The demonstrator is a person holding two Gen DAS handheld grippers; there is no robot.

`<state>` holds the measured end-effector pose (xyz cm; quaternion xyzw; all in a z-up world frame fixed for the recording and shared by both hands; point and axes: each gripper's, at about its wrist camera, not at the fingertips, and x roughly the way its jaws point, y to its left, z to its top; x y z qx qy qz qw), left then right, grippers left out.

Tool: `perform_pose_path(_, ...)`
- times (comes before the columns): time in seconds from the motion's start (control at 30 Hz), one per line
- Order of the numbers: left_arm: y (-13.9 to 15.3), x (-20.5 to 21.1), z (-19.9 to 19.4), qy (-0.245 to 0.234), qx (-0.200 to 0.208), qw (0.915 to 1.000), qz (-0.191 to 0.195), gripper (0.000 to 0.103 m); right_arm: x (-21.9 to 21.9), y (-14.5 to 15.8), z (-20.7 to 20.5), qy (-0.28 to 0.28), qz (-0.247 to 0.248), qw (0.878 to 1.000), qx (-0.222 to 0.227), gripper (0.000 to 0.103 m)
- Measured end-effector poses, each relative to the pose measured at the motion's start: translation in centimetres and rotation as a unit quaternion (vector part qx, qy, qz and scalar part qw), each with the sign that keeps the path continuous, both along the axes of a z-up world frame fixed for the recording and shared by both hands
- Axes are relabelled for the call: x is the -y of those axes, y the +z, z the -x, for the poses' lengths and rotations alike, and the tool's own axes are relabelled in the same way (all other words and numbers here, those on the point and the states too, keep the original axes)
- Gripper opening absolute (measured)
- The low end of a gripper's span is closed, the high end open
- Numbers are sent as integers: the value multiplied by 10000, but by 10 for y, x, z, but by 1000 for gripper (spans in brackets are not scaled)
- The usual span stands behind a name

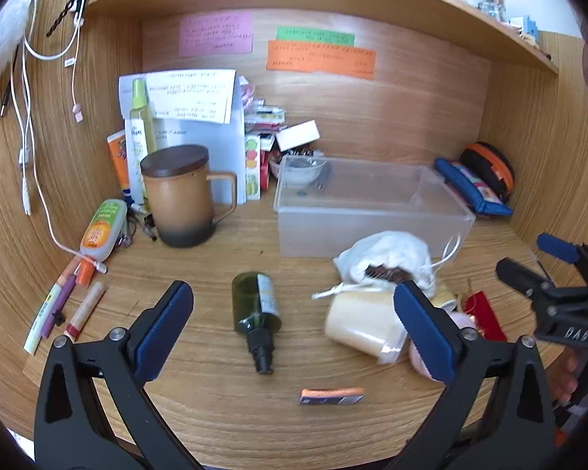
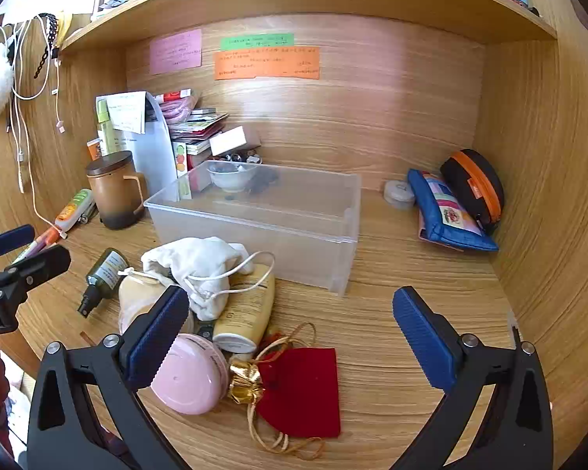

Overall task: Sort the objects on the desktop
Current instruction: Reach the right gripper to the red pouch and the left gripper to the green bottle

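A: Nearest the lens, the left gripper (image 1: 294,325) is hanging over the desk (image 1: 223,403) with its jaws spread wide and nothing between the pads, tilting downward above the green spray bottle (image 1: 256,309), which is lying on its side.

B: And the right gripper (image 2: 290,337)?

A: Also gaping, empty, angling down over the red pouch (image 2: 303,387) and the pink round case (image 2: 188,382).

B: Where are the bigger things sitting?

A: The clear plastic bin (image 2: 262,227) is standing mid-desk, behind the white drawstring bag (image 2: 200,262) and the cream tube (image 2: 247,309).

B: Anything hard to read?

A: The left finger is covering part of the pink case, and the small orange item (image 1: 331,395) is blurring too much to identify.
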<state>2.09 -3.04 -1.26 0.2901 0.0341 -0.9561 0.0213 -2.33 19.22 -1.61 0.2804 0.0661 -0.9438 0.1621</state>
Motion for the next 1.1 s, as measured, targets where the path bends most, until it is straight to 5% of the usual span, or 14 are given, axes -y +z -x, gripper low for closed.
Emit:
perform_pose_path(0.47, -41, 39, 18, 89, 889, 9950, -451, 103, -24, -30, 11, -150, 143, 9974, 692, 103)
perform_pose_path(1.1, -66, 55, 36, 216, 1378, 9886, -572, 103, -26, -81, 26, 298, 251, 9828, 1806, 103)
